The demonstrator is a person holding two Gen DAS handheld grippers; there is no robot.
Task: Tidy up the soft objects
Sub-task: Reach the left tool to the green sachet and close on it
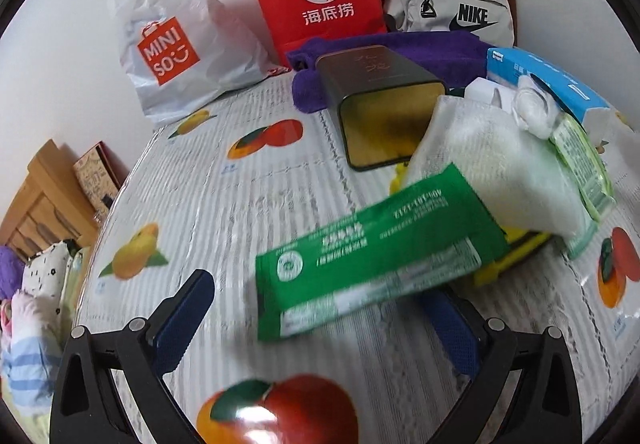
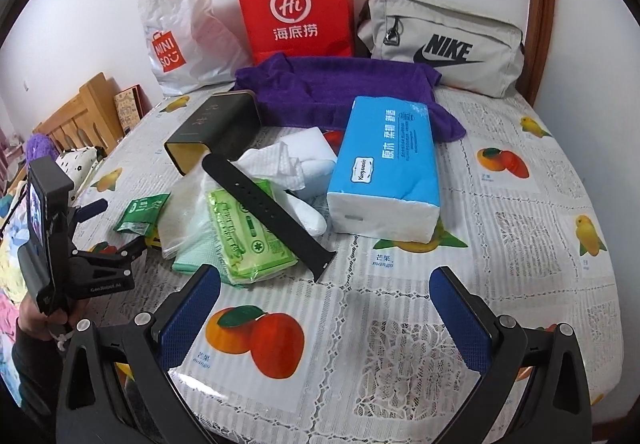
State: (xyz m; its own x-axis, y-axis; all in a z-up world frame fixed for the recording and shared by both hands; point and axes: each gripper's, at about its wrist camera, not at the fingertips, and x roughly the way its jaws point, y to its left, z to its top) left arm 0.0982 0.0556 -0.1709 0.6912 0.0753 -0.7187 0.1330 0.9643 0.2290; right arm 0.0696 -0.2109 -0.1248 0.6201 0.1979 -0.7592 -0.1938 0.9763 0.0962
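The left gripper (image 1: 320,318) is spread wide around a green sachet (image 1: 372,248) at the pile's edge, seemingly about to pick it; the next move calls for closing squarely on it. The right gripper (image 2: 326,308) hangs wide and empty over the fruit-print cloth (image 2: 520,244), bags (image 2: 296,4) against the wall.

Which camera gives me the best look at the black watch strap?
The right wrist view. There the black watch strap shows end to end, lying diagonally across the green cassette-print pack, with its holes visible. In the left wrist view I cannot make it out; the pile of soft packs on the right hides that area.
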